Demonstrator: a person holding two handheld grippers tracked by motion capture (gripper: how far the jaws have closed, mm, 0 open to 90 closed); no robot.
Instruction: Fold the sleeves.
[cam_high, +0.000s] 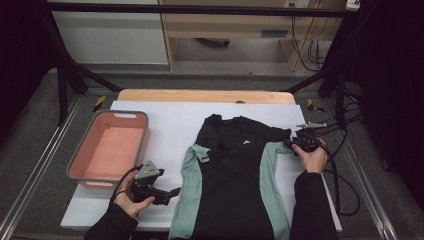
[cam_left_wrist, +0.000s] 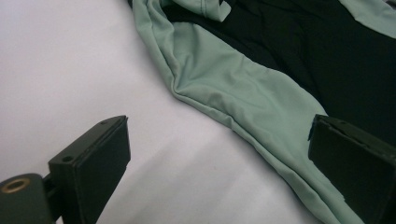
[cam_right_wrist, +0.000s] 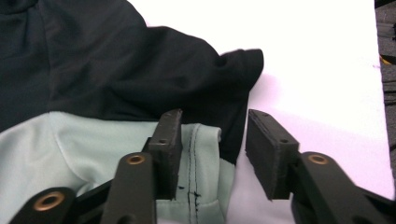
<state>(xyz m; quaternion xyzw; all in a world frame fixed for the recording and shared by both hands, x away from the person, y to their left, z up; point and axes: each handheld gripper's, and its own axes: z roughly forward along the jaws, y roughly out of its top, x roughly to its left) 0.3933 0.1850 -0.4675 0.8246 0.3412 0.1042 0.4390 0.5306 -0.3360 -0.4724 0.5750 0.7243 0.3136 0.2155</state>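
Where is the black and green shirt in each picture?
High view: the black shirt with mint green side panels lies centre, on the white sheet.
Left gripper view: upper right.
Right gripper view: left and centre.
Shared landmark: its mint green panel.

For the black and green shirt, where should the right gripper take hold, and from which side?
The stitched hem of the green sleeve end on the shirt, from the shirt's outer right edge. That edge lies doubled and raised off the white sheet, and the right gripper already straddles it, jaws apart, pads not yet pressing.
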